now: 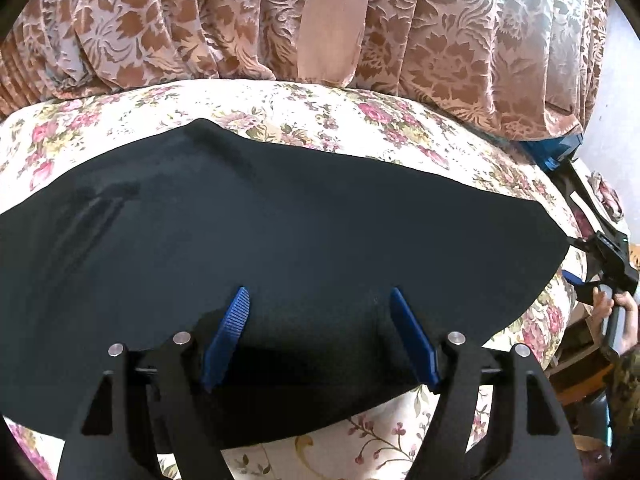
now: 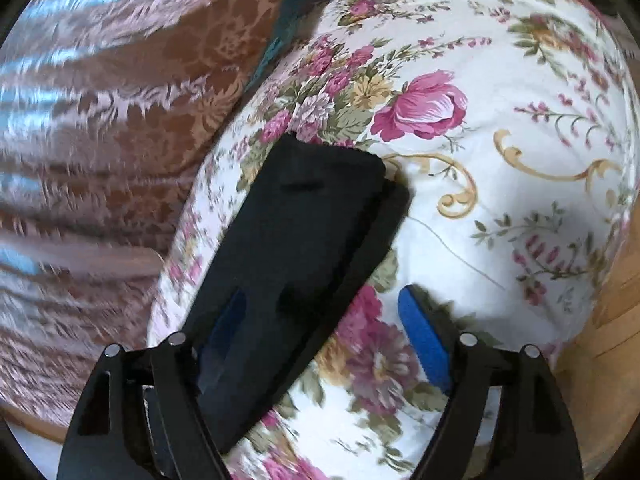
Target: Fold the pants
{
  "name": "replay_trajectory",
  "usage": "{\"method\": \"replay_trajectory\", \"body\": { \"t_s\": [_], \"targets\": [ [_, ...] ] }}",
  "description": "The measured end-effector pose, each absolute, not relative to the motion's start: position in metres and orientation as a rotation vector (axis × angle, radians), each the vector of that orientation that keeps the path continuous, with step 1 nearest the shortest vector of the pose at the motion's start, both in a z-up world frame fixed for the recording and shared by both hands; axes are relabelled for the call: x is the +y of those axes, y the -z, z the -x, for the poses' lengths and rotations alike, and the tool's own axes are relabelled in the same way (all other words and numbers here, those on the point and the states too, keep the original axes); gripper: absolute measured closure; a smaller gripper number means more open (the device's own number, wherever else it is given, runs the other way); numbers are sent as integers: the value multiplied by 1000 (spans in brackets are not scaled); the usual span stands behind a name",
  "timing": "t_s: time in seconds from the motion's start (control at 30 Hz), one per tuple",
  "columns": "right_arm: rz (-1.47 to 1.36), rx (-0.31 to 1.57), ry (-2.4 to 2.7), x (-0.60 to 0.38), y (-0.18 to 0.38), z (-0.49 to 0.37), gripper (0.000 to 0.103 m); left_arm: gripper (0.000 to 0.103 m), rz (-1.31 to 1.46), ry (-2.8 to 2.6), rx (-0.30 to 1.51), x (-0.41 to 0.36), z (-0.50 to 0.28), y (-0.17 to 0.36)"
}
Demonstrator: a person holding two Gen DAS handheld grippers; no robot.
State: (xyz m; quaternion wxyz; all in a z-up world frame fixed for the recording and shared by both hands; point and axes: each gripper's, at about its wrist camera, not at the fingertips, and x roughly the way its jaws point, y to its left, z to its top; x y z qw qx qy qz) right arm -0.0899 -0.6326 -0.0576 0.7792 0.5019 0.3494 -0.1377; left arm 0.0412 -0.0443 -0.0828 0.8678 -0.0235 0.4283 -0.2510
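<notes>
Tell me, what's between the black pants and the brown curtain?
In the left wrist view, only flowery bedsheet lies between the pants and the curtain.

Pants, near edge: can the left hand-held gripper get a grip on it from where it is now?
Probably yes. The left hand-held gripper is open right above the black pants, which lie flat on the flowered bedspread. Nothing sits between its fingers and the near edge; it would need to come back slightly.
</notes>
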Motion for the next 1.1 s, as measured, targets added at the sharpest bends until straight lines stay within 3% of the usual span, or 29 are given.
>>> {"method": "replay_trajectory", "body": {
  "t_s": [0.1, 0.17, 0.2, 0.23, 0.3, 0.37, 0.73, 1.1],
  "targets": [
    [-1089, 765, 306, -637, 64, 77, 45, 31, 80, 516, 911, -38, -42, 85],
    [-1078, 767, 310, -638, 68, 71, 65, 31, 120, 513, 925, -32, -43, 87],
    [-1087, 769, 302, -639, 71, 67, 83, 31, 145, 511, 936, -28, -44, 88],
    [-1090, 767, 300, -639, 72, 68, 86, 31, 155, 510, 944, -26, -45, 89],
    [-1030, 761, 299, -632, 62, 67, 88, 31, 190, 519, 957, -20, -47, 89],
    [-950, 762, 276, -620, 46, 63, 88, 25, 229, 511, 951, -13, -48, 88],
    [-607, 750, -91, -475, -41, 19, 88, 20, 444, 552, 1012, 13, -58, 87],
    [-356, 919, -432, -280, -29, -37, 89, 20, 654, 702, 1008, 30, -74, 68]
  ]
}}
